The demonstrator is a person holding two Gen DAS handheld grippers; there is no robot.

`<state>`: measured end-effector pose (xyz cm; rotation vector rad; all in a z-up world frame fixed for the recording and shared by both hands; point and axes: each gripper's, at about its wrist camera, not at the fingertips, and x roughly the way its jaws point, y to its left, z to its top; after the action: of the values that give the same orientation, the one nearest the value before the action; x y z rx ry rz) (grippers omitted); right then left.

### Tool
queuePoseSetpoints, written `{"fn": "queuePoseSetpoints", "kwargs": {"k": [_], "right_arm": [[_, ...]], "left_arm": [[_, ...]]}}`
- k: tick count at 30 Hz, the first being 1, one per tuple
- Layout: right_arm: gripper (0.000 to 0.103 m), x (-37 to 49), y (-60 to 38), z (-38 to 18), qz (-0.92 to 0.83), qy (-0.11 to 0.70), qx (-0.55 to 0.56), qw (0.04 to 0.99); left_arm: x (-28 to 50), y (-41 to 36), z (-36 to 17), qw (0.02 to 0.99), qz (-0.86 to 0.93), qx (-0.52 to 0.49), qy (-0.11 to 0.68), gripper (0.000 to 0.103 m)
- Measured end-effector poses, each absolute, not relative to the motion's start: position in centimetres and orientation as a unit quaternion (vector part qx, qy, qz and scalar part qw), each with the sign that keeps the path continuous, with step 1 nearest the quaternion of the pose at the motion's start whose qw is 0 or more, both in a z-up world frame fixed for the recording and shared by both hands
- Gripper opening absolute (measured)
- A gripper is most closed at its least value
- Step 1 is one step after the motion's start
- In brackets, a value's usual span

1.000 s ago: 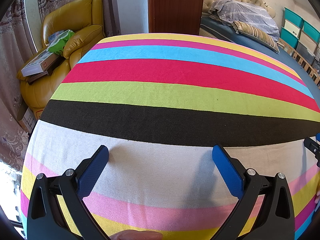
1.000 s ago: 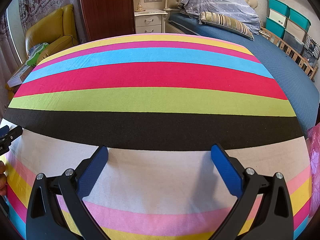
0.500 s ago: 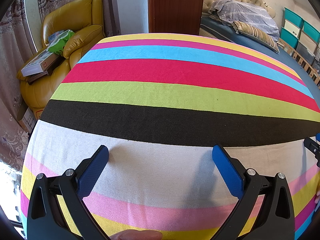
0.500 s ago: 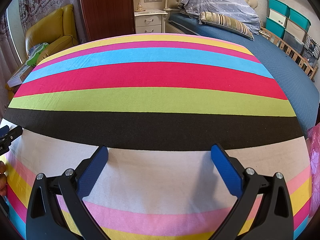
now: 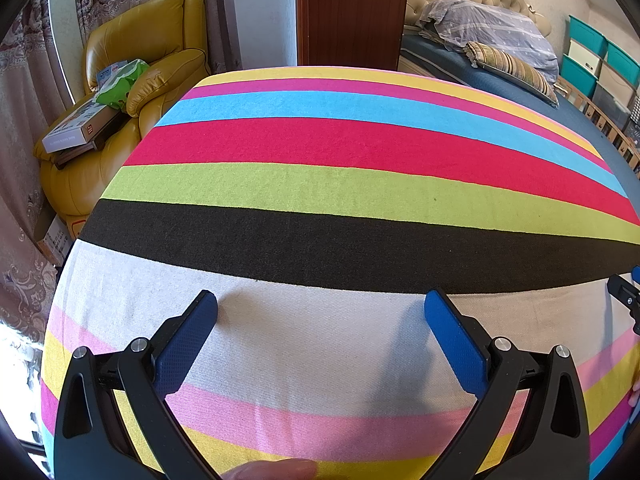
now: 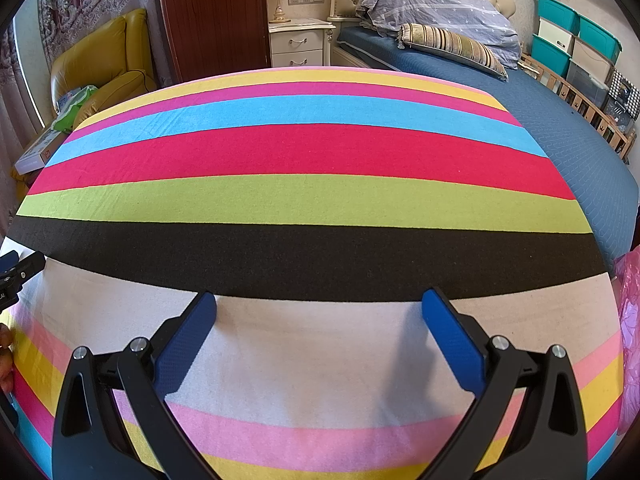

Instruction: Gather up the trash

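Note:
No trash shows on the striped cloth (image 5: 320,184) that covers the table, which also fills the right wrist view (image 6: 312,200). My left gripper (image 5: 320,312) is open and empty, low over the white stripe near the front edge. My right gripper (image 6: 318,312) is open and empty, over the same white stripe. Part of the right gripper (image 5: 626,300) shows at the right edge of the left wrist view. Part of the left gripper (image 6: 16,272) shows at the left edge of the right wrist view. A pink plastic bag (image 6: 628,320) hangs at the table's right edge.
A yellow armchair (image 5: 132,68) with boxes and a green pack stands to the left. A blue bed (image 6: 540,128) with pillows lies to the right, with a nightstand (image 6: 300,44) and a wooden wardrobe (image 6: 216,16) behind the table. Teal storage bins (image 6: 576,36) stand at the far right.

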<state>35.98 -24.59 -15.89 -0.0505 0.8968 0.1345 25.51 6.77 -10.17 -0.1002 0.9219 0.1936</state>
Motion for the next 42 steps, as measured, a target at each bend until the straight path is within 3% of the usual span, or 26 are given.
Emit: {"fn": "queuePoseSetpoints", "kwargs": {"k": [34, 42], "right_arm": [[0.099, 35.1, -24.6, -15.7, 0.054, 0.43, -0.022, 0.901], [0.099, 26.7, -26.5, -11.7, 0.055, 0.31, -0.013, 0.949]], "left_arm": [[25.0, 6.1, -10.0, 0.887, 0.12, -0.063, 0.442, 0.096], [19.3, -1.3, -5.7, 0.935, 0.095, 0.025, 0.34, 0.096]]}}
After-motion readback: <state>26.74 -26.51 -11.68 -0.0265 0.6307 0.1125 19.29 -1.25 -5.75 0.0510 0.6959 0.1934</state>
